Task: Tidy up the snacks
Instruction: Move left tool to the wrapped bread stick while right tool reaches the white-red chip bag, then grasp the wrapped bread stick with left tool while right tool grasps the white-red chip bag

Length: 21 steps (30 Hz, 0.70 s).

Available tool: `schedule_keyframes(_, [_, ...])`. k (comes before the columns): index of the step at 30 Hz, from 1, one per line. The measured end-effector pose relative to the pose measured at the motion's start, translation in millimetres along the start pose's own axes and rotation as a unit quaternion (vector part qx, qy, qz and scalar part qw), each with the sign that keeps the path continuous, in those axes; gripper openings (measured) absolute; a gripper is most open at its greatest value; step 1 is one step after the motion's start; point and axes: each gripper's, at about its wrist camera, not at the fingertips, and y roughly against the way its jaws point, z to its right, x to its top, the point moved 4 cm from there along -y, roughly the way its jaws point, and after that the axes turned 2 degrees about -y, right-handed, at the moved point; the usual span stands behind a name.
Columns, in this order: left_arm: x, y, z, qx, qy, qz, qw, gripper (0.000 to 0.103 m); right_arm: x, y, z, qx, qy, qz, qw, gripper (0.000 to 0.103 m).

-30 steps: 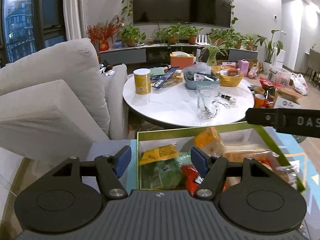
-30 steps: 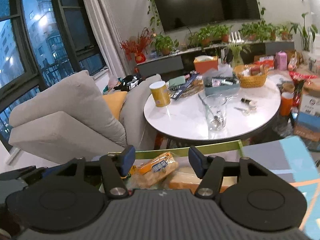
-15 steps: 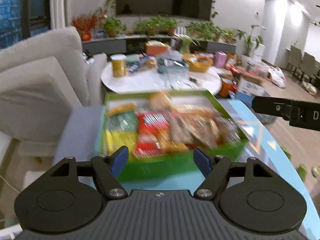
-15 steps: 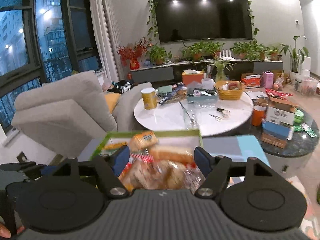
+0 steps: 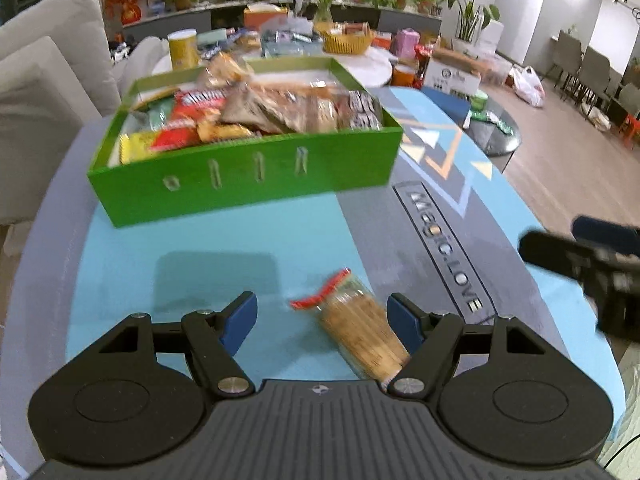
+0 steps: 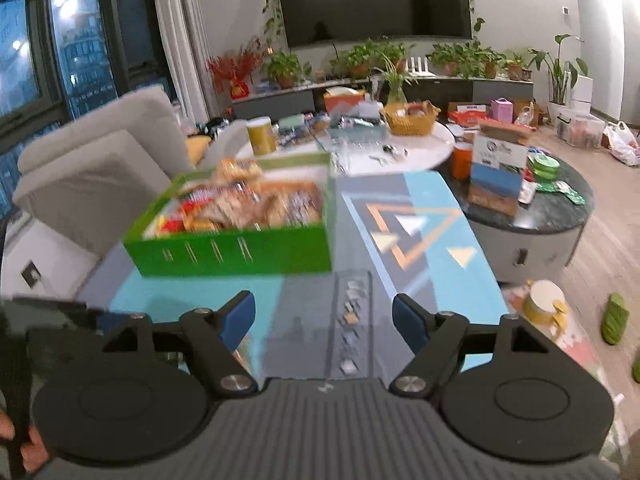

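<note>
Crackers in a clear packet (image 5: 358, 330) lie on the table (image 5: 224, 248), lower centre, long axis slanting, red-tied end toward upper left, loose between the left hand-held gripper's (image 5: 322, 322) just-widened jaws.

left tool (image 5: 322, 322) jaws apart, right tool (image 6: 324, 320) jaws apart

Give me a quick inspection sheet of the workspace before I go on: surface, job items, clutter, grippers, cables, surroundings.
Surface: blue-grey patterned table.
Job's things: green box full of snacks; one cracker pack loose on the table.
Clutter: nothing seen on this table.
Grippers: left gripper open, cracker pack between its fingers, untouched; right gripper open, empty.
Cables: nothing seen.
Surroundings: sofa, crowded white round table, dark side table with cartons, plants, TV.
</note>
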Motion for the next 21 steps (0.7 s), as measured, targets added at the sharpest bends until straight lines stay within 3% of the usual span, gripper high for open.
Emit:
schedule_keyframes(4, [-7,-7,9,-0.002,0.009,-0.015,0.9998,0.069,-19,4,9,-0.016,0.012,-0.008,1.0,0.062])
schedule_keyframes(21, [-16,-29,29,0.007,-0.001,-0.044,0.999,0.069,-78,10,15,0.016,-0.003,-0.051,0.999,0.062])
